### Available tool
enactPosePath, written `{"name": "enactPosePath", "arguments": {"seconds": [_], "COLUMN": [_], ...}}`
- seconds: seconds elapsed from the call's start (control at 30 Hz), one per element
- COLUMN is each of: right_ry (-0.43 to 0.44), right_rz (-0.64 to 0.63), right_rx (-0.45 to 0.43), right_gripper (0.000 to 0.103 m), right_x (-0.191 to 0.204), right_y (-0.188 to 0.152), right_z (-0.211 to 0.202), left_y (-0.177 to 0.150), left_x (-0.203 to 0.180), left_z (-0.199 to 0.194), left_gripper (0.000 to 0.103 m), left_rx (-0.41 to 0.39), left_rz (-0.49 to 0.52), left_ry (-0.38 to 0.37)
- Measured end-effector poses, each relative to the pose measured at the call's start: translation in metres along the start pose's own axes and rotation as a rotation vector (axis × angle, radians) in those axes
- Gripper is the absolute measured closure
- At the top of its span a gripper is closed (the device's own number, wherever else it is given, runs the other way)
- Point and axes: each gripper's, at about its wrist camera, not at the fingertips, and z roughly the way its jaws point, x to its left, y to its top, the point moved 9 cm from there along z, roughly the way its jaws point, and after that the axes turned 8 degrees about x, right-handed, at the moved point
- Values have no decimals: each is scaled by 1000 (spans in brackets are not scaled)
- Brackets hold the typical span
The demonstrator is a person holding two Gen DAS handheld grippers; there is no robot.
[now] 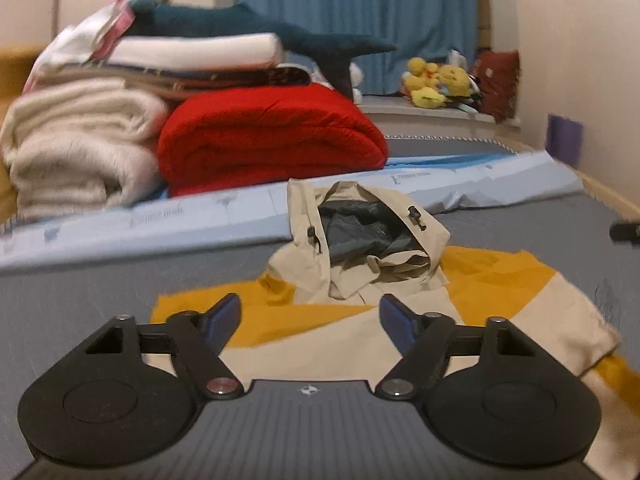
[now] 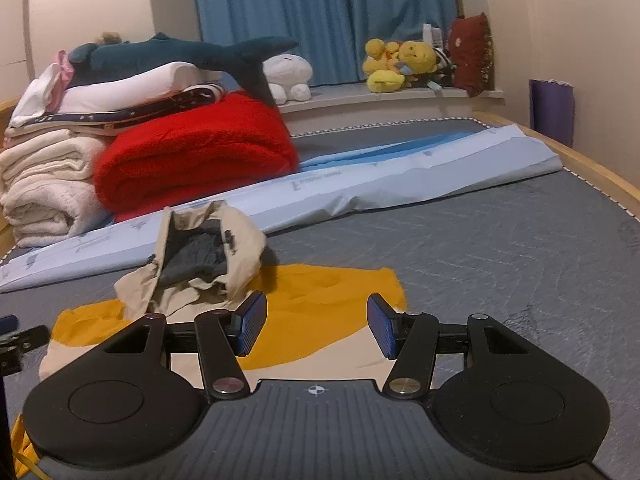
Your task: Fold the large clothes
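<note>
A beige and mustard hooded jacket (image 1: 500,276) lies spread on the grey mattress (image 1: 80,296), its hood (image 1: 360,240) standing up with a dark lining showing. In the left wrist view my left gripper (image 1: 310,320) hovers open over the jacket's body just below the hood, nothing between its blue pads (image 1: 224,320). The right wrist view shows the same jacket (image 2: 328,292) and hood (image 2: 208,248) to the left. My right gripper (image 2: 316,326) is open above the mustard shoulder part, with its pads clear of the cloth.
A light blue sheet (image 2: 400,176) lies folded across the mattress behind the jacket. At the back left, a red blanket (image 1: 272,136) and white folded blankets (image 1: 76,144) are stacked, topped by a plush shark (image 2: 192,56). Yellow plush toys (image 2: 400,64) sit on the sill. A wooden bed edge (image 2: 592,168) runs along the right.
</note>
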Motion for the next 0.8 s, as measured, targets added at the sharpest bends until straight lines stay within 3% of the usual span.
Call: {"name": "enactPosePath", "arguments": {"seconds": [0.07,0.13,0.2,0.27,0.33,0.53,0.8], "right_ry": [-8,-16,-30,-23,-6,0,-19], "right_rz": [12,23,30,36,45,49,61], "right_rx": [9,27,39,54,58,66,150], "right_gripper": [47,49,60,90,100,100,99], "right_x": [-6,-12,-17,-20,-21,-22,-27], "right_y": [4,7,8,9,11,17,1], "right_z": [2,6,10,15,18,24,44], "left_y": [8,23,45,73,99,156,185], "left_x": [6,14,20,25,25,28,45], "left_z": [0,10,29,53,77,183,293], "left_gripper": [32,46,55,63,64,64,62], "left_rx": [9,56,103,137,150,222,255], "left_rz": [-5,-46,-80,-106,-118,-219,-381], "left_ry": [-4,-32,-38,-32,-43,-70,-84]}}
